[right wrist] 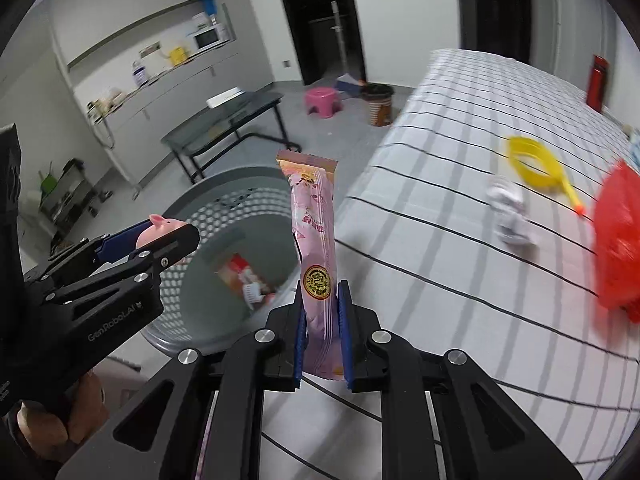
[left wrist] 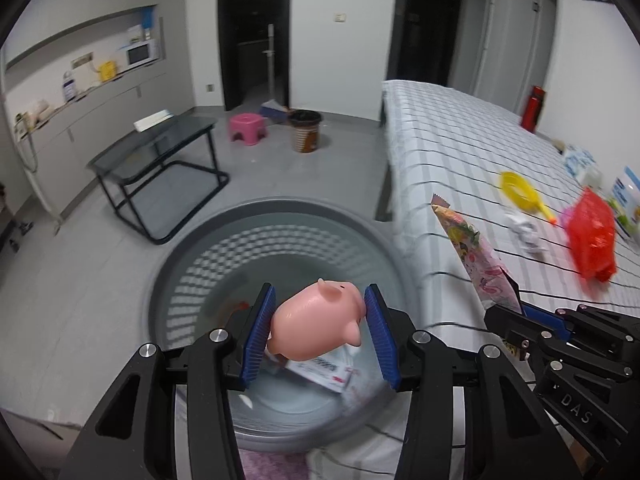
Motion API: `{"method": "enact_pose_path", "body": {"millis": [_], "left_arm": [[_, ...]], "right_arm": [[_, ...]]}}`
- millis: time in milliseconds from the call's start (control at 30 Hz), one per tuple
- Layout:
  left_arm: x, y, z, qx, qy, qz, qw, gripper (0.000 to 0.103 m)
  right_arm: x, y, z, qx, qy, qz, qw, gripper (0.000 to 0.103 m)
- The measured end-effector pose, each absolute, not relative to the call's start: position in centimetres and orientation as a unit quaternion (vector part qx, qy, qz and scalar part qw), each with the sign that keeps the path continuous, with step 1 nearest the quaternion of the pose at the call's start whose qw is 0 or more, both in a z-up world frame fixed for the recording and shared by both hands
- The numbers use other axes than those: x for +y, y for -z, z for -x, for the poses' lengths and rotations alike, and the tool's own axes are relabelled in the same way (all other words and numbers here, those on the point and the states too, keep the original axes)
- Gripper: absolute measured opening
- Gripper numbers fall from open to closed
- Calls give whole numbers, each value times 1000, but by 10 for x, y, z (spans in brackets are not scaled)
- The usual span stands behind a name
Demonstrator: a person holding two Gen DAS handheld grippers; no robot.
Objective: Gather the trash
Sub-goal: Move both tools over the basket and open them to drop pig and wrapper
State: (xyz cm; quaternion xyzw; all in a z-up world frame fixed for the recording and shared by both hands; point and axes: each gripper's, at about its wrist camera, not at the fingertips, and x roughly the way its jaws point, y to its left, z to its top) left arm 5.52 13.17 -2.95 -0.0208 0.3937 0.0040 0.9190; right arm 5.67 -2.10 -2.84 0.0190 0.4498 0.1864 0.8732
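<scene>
Tongs held trash over a gray basket (left wrist: 192,264) at lower centre of both views. The left gripper (left wrist: 320,336) pinched a pink pig toy (left wrist: 320,316) above the basket's mouth; the right gripper (right wrist: 322,336) pinched a pink wrapper (right wrist: 314,240) beside the rim, above the striped bed (right wrist: 460,280). Dropping seemed the step in hand; next, each jaw would need spreading over the opening.

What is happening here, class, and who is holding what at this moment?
A person is clearing a striped bed with two handheld tools. The left tool grips a small pink plastic pig above the round grey perforated bin, which already holds some packaging. The right tool is clamped on a long pink snack wrapper. A crumpled white paper, yellow ring toy and red plastic bag lie on the bed.
</scene>
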Motion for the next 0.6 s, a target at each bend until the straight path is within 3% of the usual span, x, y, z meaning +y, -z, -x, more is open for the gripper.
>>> {"method": "enact_pose_path", "body": {"millis": [600], "left_arm": [[191,58,-71,418,-57,34,906,45]], "right_arm": [[50,41,-99,487,-237,2,841,14]]}}
